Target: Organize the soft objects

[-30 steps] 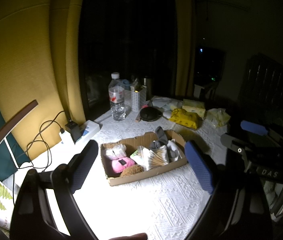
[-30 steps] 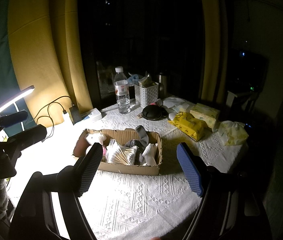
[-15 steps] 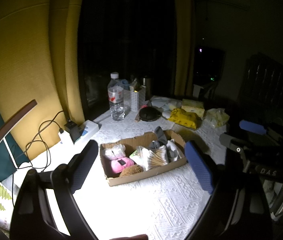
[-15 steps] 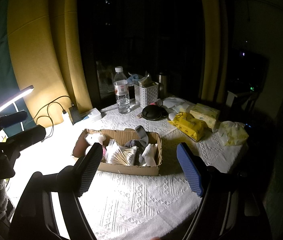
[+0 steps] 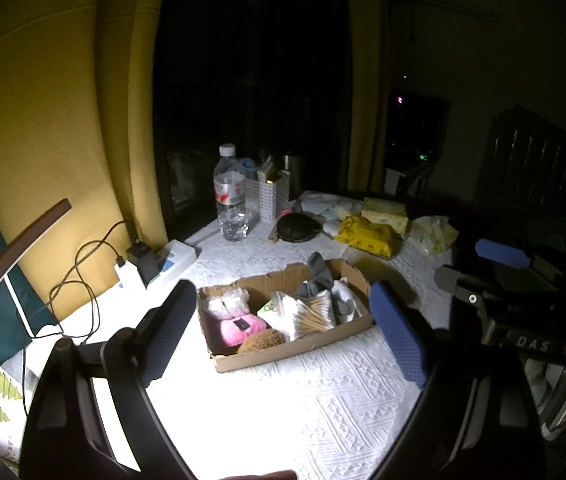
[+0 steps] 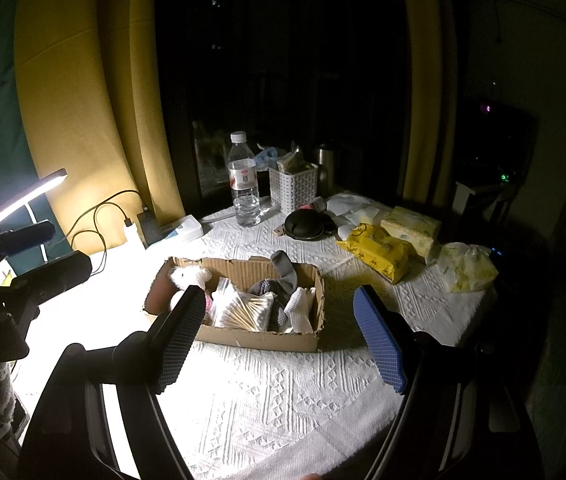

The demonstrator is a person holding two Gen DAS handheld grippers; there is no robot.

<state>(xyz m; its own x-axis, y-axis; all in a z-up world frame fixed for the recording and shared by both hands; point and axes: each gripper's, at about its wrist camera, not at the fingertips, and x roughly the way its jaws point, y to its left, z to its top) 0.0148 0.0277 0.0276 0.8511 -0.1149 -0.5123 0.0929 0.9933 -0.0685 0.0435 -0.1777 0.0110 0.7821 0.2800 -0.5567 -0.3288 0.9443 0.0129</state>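
both the left gripper [image 5: 283, 328] and right gripper [image 6: 279, 336] gape wide, empty, above the cardboard box [image 6: 259, 338] of seemingly soft things

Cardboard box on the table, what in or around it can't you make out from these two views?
- Box left end, right wrist view: pink toy mostly behind the right claw finger.
- Gray socks, both views: count unclear, bunched together.
- Bottle label: too small.
- Room behind: too dark.

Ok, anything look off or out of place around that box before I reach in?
One grey sock sticks up over the back wall of the cardboard box instead of lying inside. The box's rim is ragged and torn. Both grippers, left and right, hang open above the table, holding nothing.
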